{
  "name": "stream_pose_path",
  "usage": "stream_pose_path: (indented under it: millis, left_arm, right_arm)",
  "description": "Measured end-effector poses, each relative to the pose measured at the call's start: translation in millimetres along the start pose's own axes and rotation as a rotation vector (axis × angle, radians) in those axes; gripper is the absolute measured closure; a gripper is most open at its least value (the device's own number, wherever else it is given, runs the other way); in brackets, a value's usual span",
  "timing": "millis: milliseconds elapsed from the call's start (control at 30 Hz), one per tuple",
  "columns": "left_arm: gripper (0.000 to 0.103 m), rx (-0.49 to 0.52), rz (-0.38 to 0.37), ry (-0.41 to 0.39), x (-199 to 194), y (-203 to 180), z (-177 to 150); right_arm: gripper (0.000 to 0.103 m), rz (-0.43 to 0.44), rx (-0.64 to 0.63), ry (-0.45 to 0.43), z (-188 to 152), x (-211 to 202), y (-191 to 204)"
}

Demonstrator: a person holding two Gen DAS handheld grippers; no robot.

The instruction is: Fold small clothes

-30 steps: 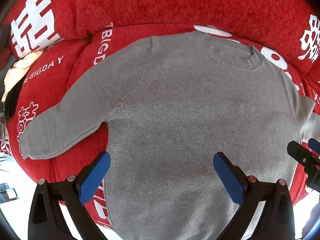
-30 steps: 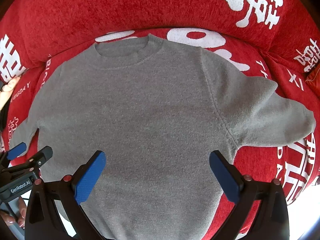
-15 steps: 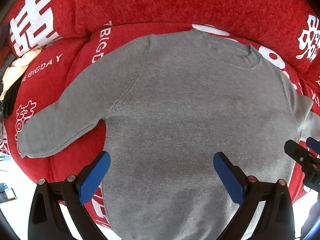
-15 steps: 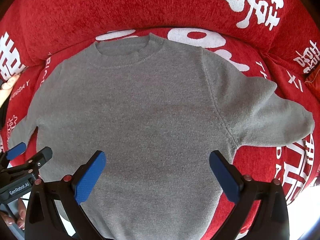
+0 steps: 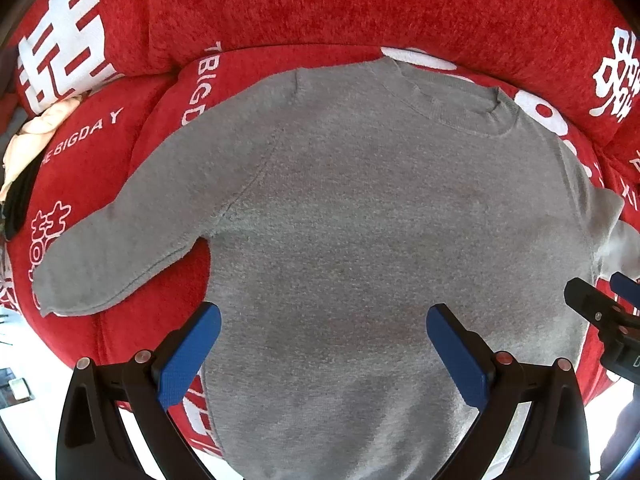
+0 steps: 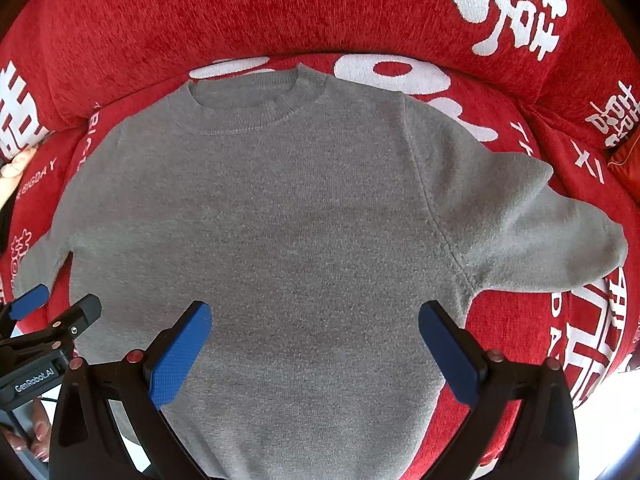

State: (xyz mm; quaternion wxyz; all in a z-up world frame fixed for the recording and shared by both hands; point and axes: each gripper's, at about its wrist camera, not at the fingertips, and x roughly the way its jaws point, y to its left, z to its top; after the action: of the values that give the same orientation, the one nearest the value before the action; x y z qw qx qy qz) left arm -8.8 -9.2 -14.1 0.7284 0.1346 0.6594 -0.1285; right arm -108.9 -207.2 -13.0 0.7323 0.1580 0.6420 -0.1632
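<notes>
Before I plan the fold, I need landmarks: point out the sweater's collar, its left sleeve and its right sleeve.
collar point(image 6: 244, 110): right wrist view, on the ribbed neckband's front.
left sleeve point(image 5: 120, 256): left wrist view, mid-sleeve, short of the cuff.
right sleeve point(image 6: 540, 236): right wrist view, mid-sleeve, short of the cuff.

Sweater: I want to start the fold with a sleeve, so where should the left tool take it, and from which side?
Probably grip the left sleeve at its cuff end, coming from the outer left. It lies flat and angled away from the sweater body on the red cushion, free on all edges. The left tool is open above the hem.
</notes>
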Motion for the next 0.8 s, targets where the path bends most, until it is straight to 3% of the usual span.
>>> stream_pose_path:
  millis: [800]
  left_arm:
    - [0.0,-0.009,-0.007,0.0,0.9,0.2,1.9]
  right_arm:
    - [0.0,-0.015,-0.007,0.002,2.5,2.9,1.6]
